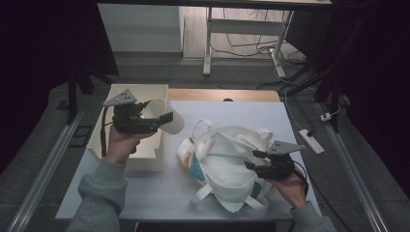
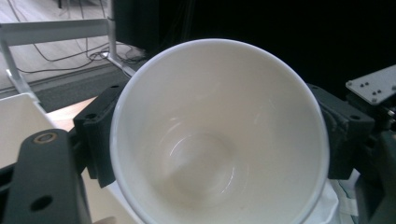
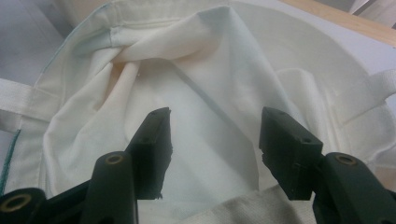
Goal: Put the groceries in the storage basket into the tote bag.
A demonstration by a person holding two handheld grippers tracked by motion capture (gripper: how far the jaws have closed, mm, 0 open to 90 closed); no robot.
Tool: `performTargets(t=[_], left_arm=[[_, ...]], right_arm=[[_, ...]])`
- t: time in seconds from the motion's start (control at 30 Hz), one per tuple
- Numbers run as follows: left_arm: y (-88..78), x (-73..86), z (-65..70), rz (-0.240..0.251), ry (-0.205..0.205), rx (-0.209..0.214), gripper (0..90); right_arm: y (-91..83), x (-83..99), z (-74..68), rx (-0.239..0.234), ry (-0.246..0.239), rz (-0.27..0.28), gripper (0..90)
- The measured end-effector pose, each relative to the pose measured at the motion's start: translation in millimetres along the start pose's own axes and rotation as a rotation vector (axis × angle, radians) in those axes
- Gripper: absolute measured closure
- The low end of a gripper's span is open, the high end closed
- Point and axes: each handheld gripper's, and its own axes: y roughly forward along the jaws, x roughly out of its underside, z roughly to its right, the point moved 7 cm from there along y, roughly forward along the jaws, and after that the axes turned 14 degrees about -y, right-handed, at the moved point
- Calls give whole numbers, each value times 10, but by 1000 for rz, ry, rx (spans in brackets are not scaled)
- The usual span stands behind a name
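My left gripper (image 1: pixel 159 117) is shut on a white cup (image 1: pixel 167 115), held in the air on its side above the right edge of a white box (image 1: pixel 145 162). In the left gripper view the cup (image 2: pixel 219 135) is empty, its mouth faces the camera, and the two black jaws press its sides. A crumpled white cloth bag (image 1: pixel 225 154) with white straps and teal trim lies at the table's middle. My right gripper (image 1: pixel 255 159) rests open at the bag's right side. In the right gripper view its jaws (image 3: pixel 215 140) stand apart over the bag's folds (image 3: pixel 187 79), holding nothing.
The table (image 1: pixel 159 193) carries a pale mat, with a wooden strip (image 1: pixel 222 94) along the far edge. A white power strip (image 1: pixel 312 140) lies on the floor at the right. Beyond stand a desk frame (image 1: pixel 241 29) and loose cables.
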Motion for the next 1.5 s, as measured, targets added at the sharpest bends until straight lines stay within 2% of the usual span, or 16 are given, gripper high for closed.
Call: performTargets(t=[0.27, 0.5, 0.8, 1.03, 1.33, 1.5], left_arm=[[200, 104, 175, -68, 42, 29, 195], [345, 180, 319, -118, 74, 52, 195], [481, 213, 489, -146, 107, 84, 194], [651, 290, 597, -188, 127, 96, 194], [907, 469, 645, -257, 142, 95, 194], [1022, 561, 654, -292, 145, 94, 194]], right_arm=[[-10, -66, -32, 2, -4, 29, 403], [0, -148, -94, -6, -29, 42, 385], [-1, -238, -118, -7, -34, 68, 360], [2, -365, -172, -3, -58, 100, 322], [41, -472, -274, -4, -91, 103, 246], [125, -554, -341, 2, -108, 100, 202]])
